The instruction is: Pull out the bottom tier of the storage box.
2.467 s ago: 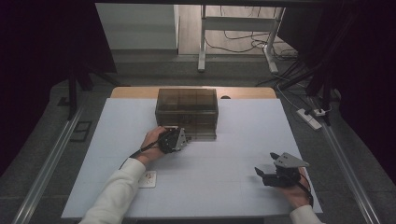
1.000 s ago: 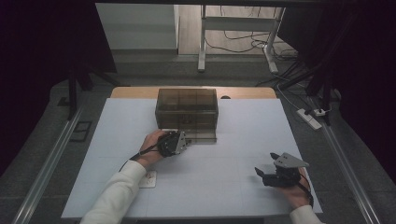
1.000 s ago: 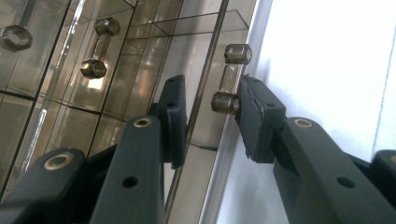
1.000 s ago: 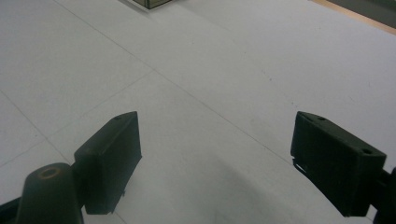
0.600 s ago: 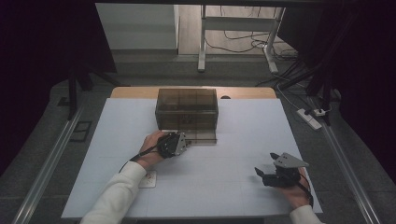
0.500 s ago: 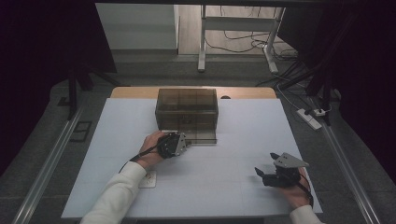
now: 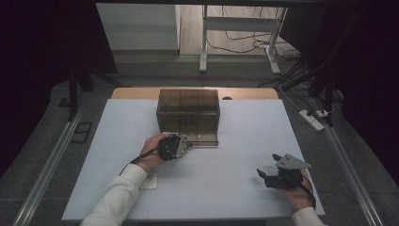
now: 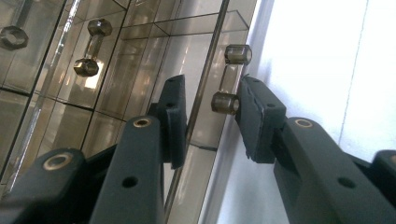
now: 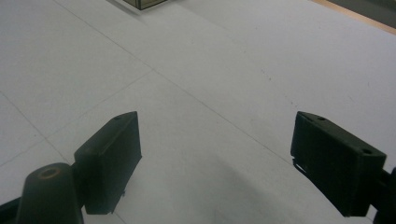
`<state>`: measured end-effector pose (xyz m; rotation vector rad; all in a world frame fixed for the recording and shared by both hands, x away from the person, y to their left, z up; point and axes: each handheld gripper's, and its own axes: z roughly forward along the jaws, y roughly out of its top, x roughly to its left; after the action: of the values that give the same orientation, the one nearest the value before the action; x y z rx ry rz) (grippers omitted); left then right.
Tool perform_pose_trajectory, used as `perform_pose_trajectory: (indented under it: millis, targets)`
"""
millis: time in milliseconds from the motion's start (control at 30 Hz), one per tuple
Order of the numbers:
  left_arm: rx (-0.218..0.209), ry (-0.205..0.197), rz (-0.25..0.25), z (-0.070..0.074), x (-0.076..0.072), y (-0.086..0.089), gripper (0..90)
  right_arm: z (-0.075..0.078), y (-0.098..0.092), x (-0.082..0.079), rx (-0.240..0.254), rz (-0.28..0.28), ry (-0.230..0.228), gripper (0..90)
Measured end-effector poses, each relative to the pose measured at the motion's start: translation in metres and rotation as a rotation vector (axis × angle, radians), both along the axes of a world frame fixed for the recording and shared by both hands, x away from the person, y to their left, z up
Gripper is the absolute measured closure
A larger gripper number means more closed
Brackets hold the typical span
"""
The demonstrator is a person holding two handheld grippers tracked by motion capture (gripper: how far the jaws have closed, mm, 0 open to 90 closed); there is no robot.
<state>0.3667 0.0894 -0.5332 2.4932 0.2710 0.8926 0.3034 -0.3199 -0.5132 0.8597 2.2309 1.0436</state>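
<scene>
Showing a white table (image 7: 235,188) from above, the high view has a smoky see-through box (image 7: 188,109) just above the middle of the frame. A flat drawer (image 7: 203,140) of the same tinted plastic sticks out from the bottom of the box toward the lower edge of the frame.

The left tool (image 7: 175,146) sits at the drawer's front, left of centre. In the left gripper view its two black jaws straddle the drawer's front panel, one jaw behind the panel and one in front. The front jaw rests against the small bar handle (image 8: 229,79) on two round posts. The jaws are part closed around panel and handle; I cannot tell whether they truly pinch it or only bracket it.

The right tool (image 7: 277,175) lies low in the lower right of the high view, well apart from the box. In the right gripper view its jaws stand wide open over bare table, holding nothing.

Judging progress: the drawer looks partly slid out, with the grip on its front in place. What remains seems to be moving the drawer along its track, though whether out or back in cannot be told.

The box's long axis runs left to right across the high view. The drawer's front runs the same way, and its travel points toward the bottom of the frame. In the left gripper view the handle stands nearly upright, leaning slightly right.
</scene>
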Motion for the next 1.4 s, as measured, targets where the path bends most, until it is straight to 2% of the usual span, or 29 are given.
perform_pose_trajectory:
  millis: [267,300,333,400,833,967,1000,1133,1200,1267,1333,1400]
  targets:
    - [-0.001,0.005,0.001,0.0001,-0.0017,-0.0008,63.4,0.0001,-0.0001,0.0,0.004,0.0,-0.001,15.6]
    - [0.013,0.005,-0.003,0.0014,-0.002,-0.0005,63.5,0.0001,-0.0001,0.0,0.003,0.0,0.0,15.6]
    - [-0.003,0.006,-0.001,0.0005,-0.0025,-0.0009,63.5,0.0,0.0,0.0,0.0,0.001,0.0,15.6]
    - [-0.007,0.009,-0.002,0.0011,-0.0032,-0.0007,63.5,0.0,0.0001,0.0,-0.001,0.002,0.001,15.6]
    - [0.003,0.015,-0.008,-0.001,-0.0028,-0.0003,63.6,-0.0001,-0.0003,0.0001,0.001,0.001,0.001,15.6]
    - [-0.008,0.018,-0.004,-0.0029,-0.0018,-0.0005,63.6,0.0,-0.0002,0.0,0.0,0.002,0.0,15.6]
    - [0.014,0.019,-0.007,-0.002,-0.0015,0.0,63.6,0.0,-0.0002,-0.0001,0.0,0.002,0.0,15.6]
    - [0.013,0.022,-0.004,-0.0018,-0.0016,-0.0001,63.5,0.0,-0.0003,-0.0002,0.001,0.002,0.0,15.6]
    - [-0.013,0.032,0.002,-0.0027,-0.0014,-0.0005,63.3,-0.0001,-0.0003,-0.0001,0.0,0.002,0.001,15.6]
    - [-0.015,0.042,0.007,-0.0018,-0.0006,0.0,62.3,0.0,-0.0003,-0.0001,0.0,0.002,0.001,15.6]
    - [-0.033,0.055,0.02,-0.0003,0.001,0.0016,55.6,0.0001,-0.0004,-0.0001,0.001,0.001,0.001,15.6]
    - [-0.078,0.078,0.029,0.0026,0.0021,0.0048,49.2,0.0003,-0.0006,-0.0001,-0.002,0.001,-0.002,15.6]
